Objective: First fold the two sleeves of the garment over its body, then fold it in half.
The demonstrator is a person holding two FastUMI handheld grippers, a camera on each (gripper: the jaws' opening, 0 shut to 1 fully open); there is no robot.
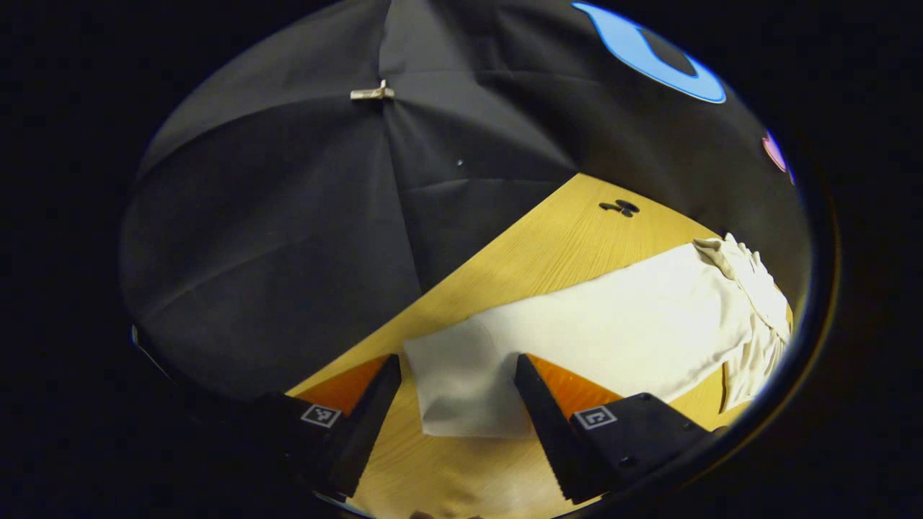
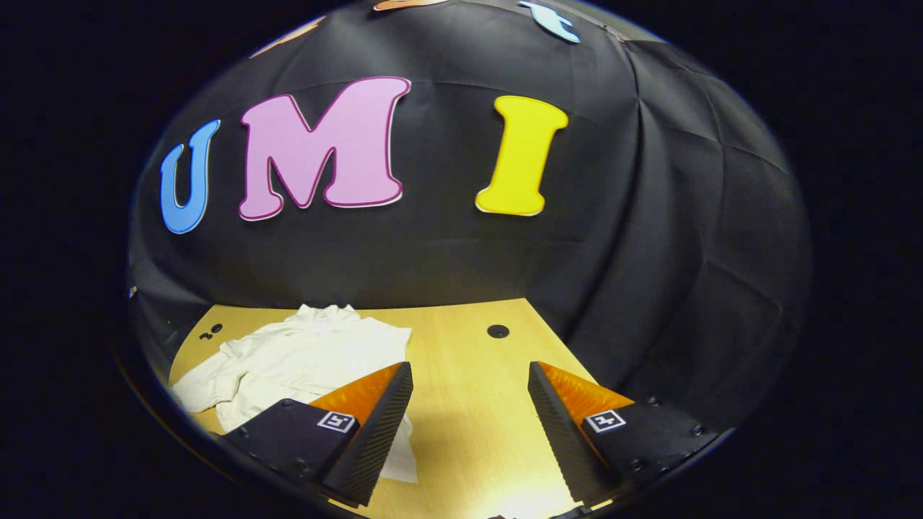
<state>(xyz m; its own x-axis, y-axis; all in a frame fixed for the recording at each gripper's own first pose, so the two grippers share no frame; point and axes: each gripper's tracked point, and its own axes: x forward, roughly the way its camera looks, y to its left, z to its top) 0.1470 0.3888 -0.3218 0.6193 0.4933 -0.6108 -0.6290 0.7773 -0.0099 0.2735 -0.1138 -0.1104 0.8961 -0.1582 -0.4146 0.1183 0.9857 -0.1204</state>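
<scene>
Two grippers, both spread wide with nothing between the fingers. Left gripper (image 1: 458,393) hangs over the near end of the white garment (image 1: 620,328), which lies flat on the wooden table (image 1: 548,238); the garment's squared-off end sits in the gap between the fingers, touching neither as far as I can tell. From there the cloth runs off to the right, ending in a bunched, wrinkled part near the table's far side. Table edge meets the black cloth wall right behind it on the left; bare wood on both sides of the garment's near end. Small dark hole (image 1: 620,208) in the tabletop beyond the garment.

Right gripper (image 2: 469,400) sits over bare wood, garment (image 2: 303,357) off to its left, collar end toward the wall; the left finger overlaps the cloth's edge in the picture, contact unclear. Open table ahead up to the wall; round hole (image 2: 497,331) straight ahead, well apart.

Square black-and-white marker tags on each finger; no readable writing.
</scene>
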